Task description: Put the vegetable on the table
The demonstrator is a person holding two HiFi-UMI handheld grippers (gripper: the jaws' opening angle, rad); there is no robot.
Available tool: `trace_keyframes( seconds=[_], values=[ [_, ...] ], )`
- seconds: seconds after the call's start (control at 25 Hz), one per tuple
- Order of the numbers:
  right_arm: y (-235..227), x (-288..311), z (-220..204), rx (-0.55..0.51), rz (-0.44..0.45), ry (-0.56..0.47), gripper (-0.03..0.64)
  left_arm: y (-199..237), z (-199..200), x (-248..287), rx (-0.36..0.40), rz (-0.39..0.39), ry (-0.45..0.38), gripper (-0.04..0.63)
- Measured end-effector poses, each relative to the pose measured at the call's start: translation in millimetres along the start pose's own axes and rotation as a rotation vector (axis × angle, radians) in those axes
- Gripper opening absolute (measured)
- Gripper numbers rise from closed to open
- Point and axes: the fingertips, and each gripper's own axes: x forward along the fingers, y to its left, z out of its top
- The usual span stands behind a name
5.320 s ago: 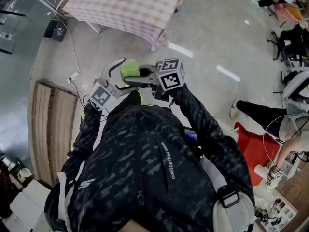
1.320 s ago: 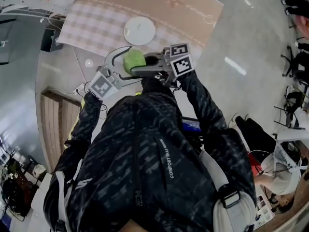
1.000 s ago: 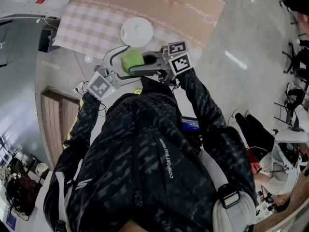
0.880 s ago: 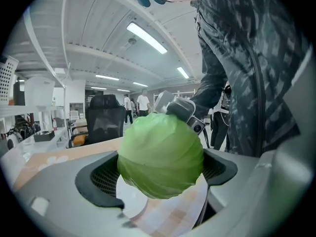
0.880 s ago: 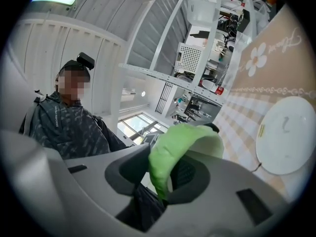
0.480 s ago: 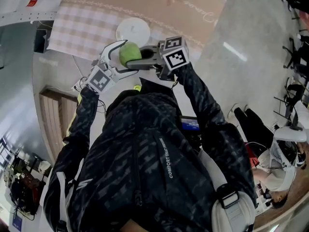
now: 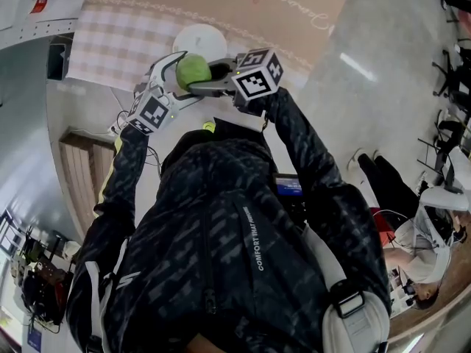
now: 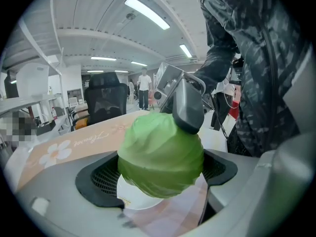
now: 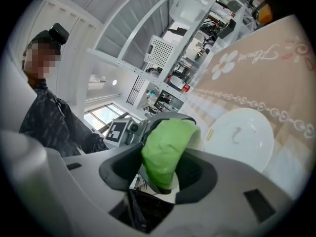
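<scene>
A round green cabbage (image 7: 193, 70) hangs in the air over the near edge of a white plate (image 7: 199, 37) on the beige and checked tablecloth of the table (image 7: 280, 6). My left gripper (image 7: 175, 70) comes from the left and is shut on the cabbage (image 8: 160, 154), its pads on both sides. My right gripper (image 7: 211, 76) reaches in from the right. Its jaws have just been opening; the cabbage (image 9: 165, 147) still sits between them, with a gap on one side. One right finger (image 8: 187, 107) lies against the cabbage's top.
A slatted wooden bench (image 7: 77, 175) and floor cables lie left of the table. A seated person (image 7: 434, 219) is at the far right. A black office chair (image 8: 103, 100) stands beyond the table, and white shelving (image 9: 187, 38) rises behind it.
Both grippers and the cabbage have moved toward the table and now overlap the plate's near edge. The grip looks much the same in the head view.
</scene>
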Motion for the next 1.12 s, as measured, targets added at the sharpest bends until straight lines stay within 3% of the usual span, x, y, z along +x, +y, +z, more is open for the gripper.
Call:
trace_keyframes(
  seconds=[0.8, 1.12],
  values=[
    [-68.5, -32.2, 0.6, 0.053, -0.314, -0.041, 0.272, 28.1, -29.7, 41.5, -0.011, 0.026, 0.159, 0.482],
    [-84.9, -39.9, -0.8, 0.082, -0.355, -0.062, 0.27, 33.9, -38.4, 54.2, -0.014, 0.0, 0.212, 0.482]
  ],
)
